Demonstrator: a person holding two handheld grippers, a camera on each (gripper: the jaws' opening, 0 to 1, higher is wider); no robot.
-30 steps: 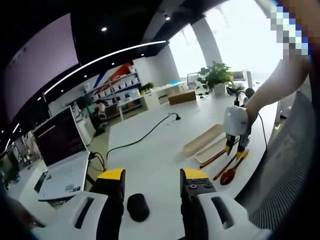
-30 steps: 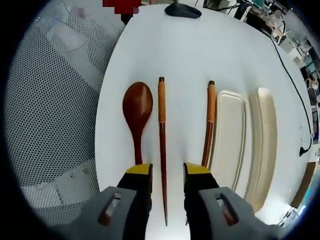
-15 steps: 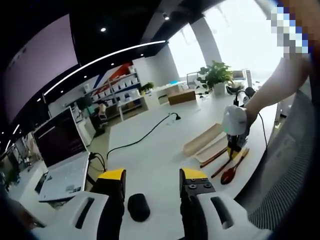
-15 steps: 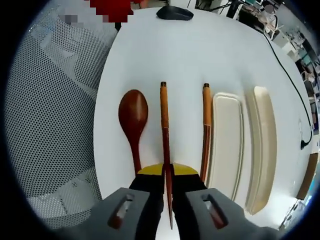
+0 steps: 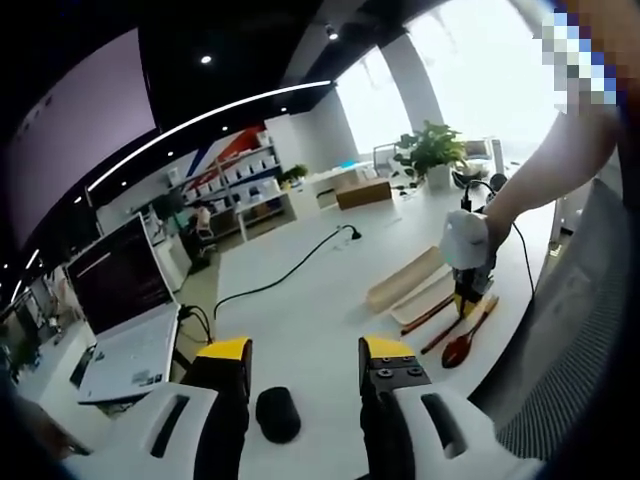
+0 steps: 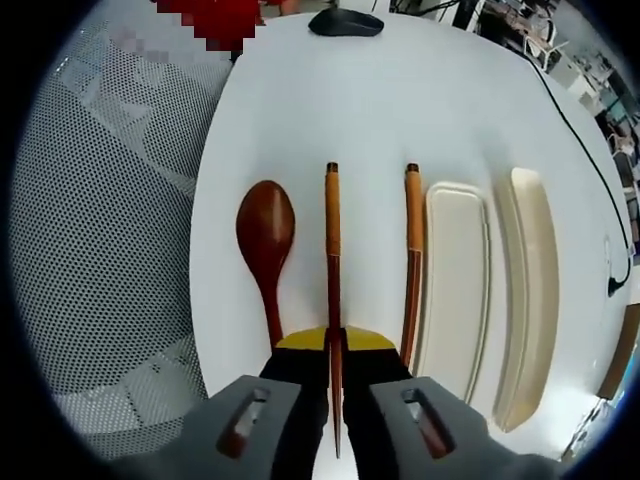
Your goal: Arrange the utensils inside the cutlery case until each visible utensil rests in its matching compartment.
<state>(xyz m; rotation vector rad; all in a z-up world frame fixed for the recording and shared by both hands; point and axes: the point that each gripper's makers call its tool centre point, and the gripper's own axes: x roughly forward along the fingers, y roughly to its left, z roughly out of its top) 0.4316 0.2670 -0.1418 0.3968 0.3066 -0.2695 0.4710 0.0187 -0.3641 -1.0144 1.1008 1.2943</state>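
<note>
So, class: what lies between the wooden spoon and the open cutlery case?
In the right gripper view, two chopsticks: one clamped by the right gripper, another beside the case; spoon.

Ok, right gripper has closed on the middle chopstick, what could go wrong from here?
The right gripper pinches the chopstick near its thin end, so the long free end could swing or slip on lifting. The spoon and second chopstick lie close on either side and could get knocked. All sit near the table edge.

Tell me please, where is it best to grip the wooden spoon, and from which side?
Probably the thin handle of the wooden spoon, coming from above, one side each. It lies flat beside the chopstick held by the right claw; the bowl is wide.
</note>
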